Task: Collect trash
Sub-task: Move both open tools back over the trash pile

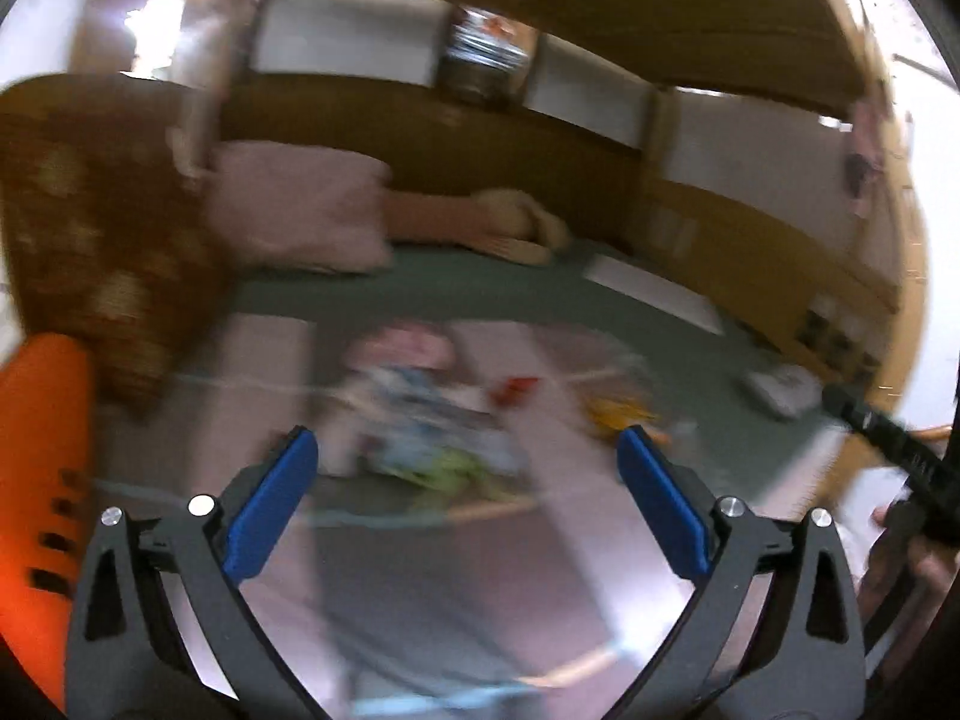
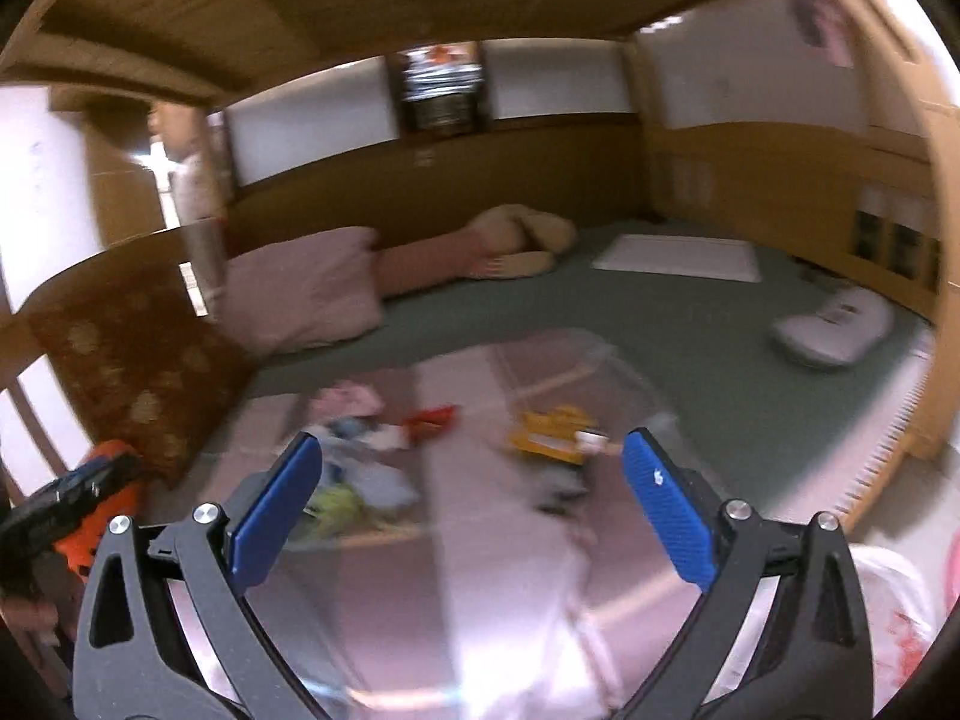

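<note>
Both grippers, left gripper (image 1: pixel 468 462) and right gripper (image 2: pixel 471 471), had their blue jaws spread wide with nothing between them. Just beyond lay a clear plastic bag (image 2: pixel 480 588), glossy, with the trash on or inside it, I cannot tell which: a yellow wrapper (image 2: pixel 549 435), a red scrap (image 2: pixel 432 417), pale blue-green litter (image 2: pixel 354 483). Blur could spoil the aim, and the slick film might get pinched instead. Farther back, a pink pillow (image 2: pixel 306 288) rested on the green bed (image 2: pixel 690 330). No writing was readable.

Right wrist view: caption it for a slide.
Open right gripper hovers empty over scattered wrappers on a pale sheet, bed with pink pillow beyond.
</note>
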`<action>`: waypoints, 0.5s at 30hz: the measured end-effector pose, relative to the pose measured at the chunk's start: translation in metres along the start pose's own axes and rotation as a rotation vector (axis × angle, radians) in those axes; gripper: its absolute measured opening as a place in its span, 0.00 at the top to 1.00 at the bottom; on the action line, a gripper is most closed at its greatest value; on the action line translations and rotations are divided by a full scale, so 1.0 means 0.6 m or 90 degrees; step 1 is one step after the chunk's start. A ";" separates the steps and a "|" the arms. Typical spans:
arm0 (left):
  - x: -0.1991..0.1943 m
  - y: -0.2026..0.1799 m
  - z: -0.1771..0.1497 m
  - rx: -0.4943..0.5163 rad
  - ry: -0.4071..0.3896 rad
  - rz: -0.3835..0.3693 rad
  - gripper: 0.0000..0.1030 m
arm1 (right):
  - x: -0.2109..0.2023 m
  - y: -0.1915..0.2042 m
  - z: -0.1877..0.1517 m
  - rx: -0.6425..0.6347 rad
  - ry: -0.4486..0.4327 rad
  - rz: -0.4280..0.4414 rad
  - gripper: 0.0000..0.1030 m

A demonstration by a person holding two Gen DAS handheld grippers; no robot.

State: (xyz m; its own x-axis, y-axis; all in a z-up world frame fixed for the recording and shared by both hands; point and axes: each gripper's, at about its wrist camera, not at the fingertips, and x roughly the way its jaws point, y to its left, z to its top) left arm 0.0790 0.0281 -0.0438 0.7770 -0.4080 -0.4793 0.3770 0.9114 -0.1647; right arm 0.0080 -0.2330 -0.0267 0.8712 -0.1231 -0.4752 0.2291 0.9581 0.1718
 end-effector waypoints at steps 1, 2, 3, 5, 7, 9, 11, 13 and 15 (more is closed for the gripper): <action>0.001 0.023 -0.003 0.005 -0.005 0.026 0.03 | 0.021 0.021 0.004 -0.012 0.006 0.009 0.04; 0.005 0.043 -0.005 0.006 -0.003 0.052 0.03 | 0.035 0.033 0.003 -0.020 0.010 0.016 0.04; 0.003 0.067 -0.002 0.003 0.001 0.067 0.03 | 0.053 0.047 -0.001 -0.027 0.013 0.020 0.04; 0.008 0.095 -0.005 -0.014 0.011 0.083 0.03 | 0.072 0.058 -0.021 -0.031 0.009 0.017 0.04; 0.010 0.117 -0.003 -0.038 0.018 0.097 0.03 | 0.090 0.058 -0.056 -0.042 0.009 -0.002 0.04; 0.008 0.126 -0.006 -0.046 0.024 0.100 0.03 | 0.122 0.051 -0.075 -0.041 0.071 -0.016 0.04; 0.021 0.123 -0.008 -0.044 0.029 0.101 0.03 | 0.127 0.044 -0.068 -0.005 0.072 0.010 0.04; 0.026 0.116 -0.012 -0.037 0.038 0.100 0.03 | 0.122 0.050 -0.068 -0.009 0.058 0.007 0.04; 0.034 0.118 -0.015 -0.035 0.043 0.098 0.03 | 0.122 0.056 -0.071 -0.015 0.064 0.013 0.04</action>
State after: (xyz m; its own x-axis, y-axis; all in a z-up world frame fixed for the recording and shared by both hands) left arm 0.1172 0.0844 -0.0730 0.7867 -0.2610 -0.5594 0.2269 0.9650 -0.1313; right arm 0.0608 -0.1990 -0.0922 0.8271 -0.0780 -0.5567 0.2002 0.9662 0.1621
